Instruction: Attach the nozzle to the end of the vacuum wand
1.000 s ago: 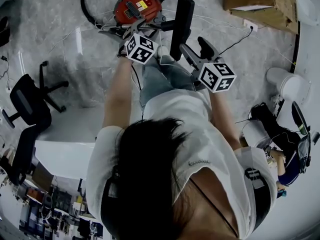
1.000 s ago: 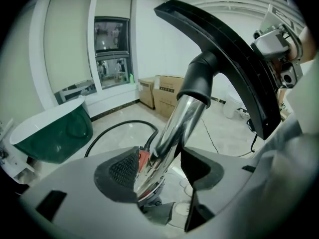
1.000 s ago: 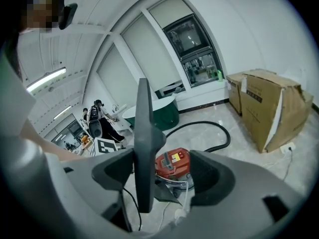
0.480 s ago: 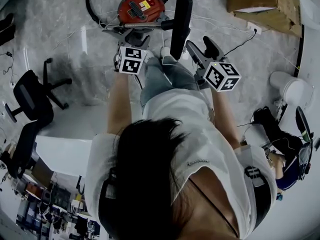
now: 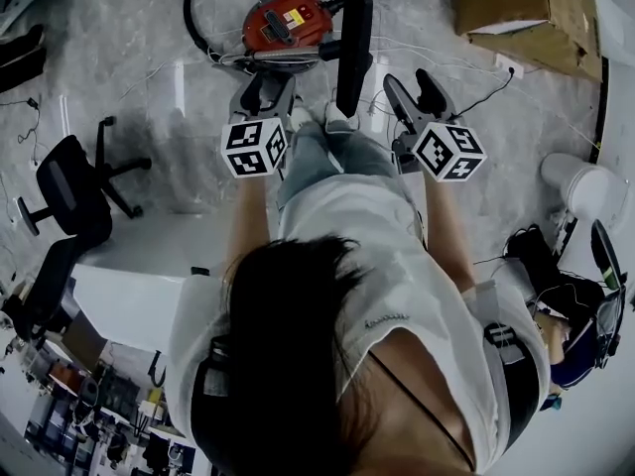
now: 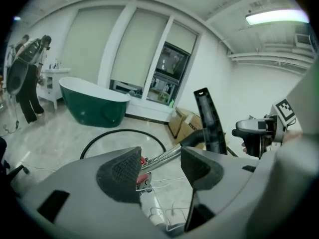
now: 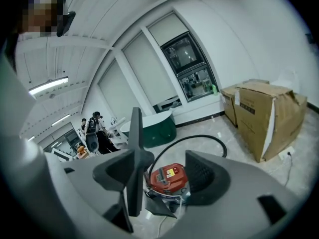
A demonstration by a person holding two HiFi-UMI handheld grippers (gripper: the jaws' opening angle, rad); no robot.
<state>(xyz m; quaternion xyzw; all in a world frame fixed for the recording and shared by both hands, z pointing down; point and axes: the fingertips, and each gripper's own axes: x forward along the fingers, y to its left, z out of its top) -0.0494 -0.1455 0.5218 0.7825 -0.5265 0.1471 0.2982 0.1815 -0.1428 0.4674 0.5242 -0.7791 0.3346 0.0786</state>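
Since a second ago both tongs are drawn back toward the person. The left tongs (image 5: pixel 266 79), earlier held up at the wand (image 5: pixel 273 56), are now set just short of it. They are spread, and the wand is seen through the gap, beyond it and not pinched. The right tongs (image 5: pixel 409 79), earlier close beside the nozzle (image 5: pixel 353 53), are moved off to its right and are likewise spread and empty — in the right gripper view the nozzle crosses in front of one jaw, outside the gap.

The nozzle itself is barely shifted. It is found standing upright at the wand's end, in front of the red vacuum (image 5: pixel 283 20) on the floor. Nozzle and wand appear to be joined, though the joint is too small for the seating to be judged. From this the fitting is taken as probably done — both parts are let go, and only a check of the hold is thought to remain.
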